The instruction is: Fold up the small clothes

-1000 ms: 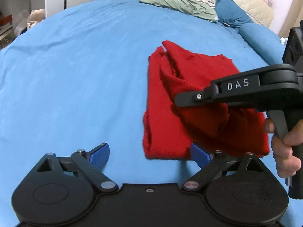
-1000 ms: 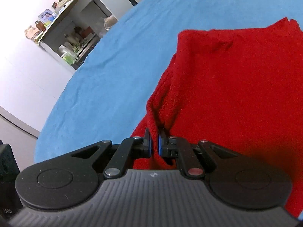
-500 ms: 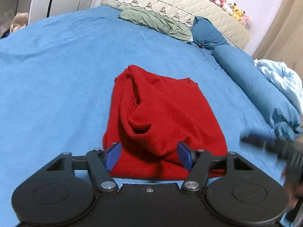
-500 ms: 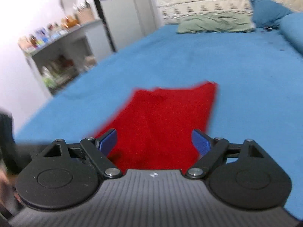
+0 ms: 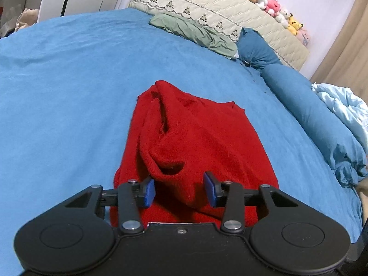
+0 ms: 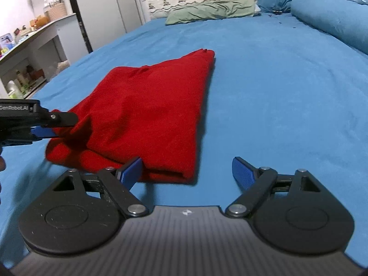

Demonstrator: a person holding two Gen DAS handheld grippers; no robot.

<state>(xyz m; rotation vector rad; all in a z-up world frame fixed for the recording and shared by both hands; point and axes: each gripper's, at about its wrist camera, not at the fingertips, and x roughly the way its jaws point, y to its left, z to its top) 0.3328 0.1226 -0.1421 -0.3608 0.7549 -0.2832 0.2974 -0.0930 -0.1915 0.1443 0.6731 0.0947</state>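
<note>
A red knitted garment (image 5: pixel 195 138) lies folded into a rough rectangle on the blue bed sheet (image 5: pixel 69 92). My left gripper (image 5: pixel 180 189) is at its near edge, where the blue pads flank a raised fold of red cloth. The jaws are closing and a gap still shows beside each pad. In the right wrist view the garment (image 6: pixel 149 105) stretches away from me and the left gripper (image 6: pixel 59 125) reaches in at its left corner. My right gripper (image 6: pixel 186 170) stands wide open just short of the near right corner, holding nothing.
A green pillow (image 5: pixel 195 32), a blue bolster (image 5: pixel 310 115) and a pale blue quilt (image 5: pixel 345 105) line the far and right sides of the bed. Plush toys (image 5: pixel 273 7) sit on the headboard. A cluttered shelf unit (image 6: pixel 27 53) stands off the bed's left side.
My right gripper let go of the red cloth, opened wide and pulled back out of the left wrist view. The left gripper's jaws narrowed around the garment's near fold.
</note>
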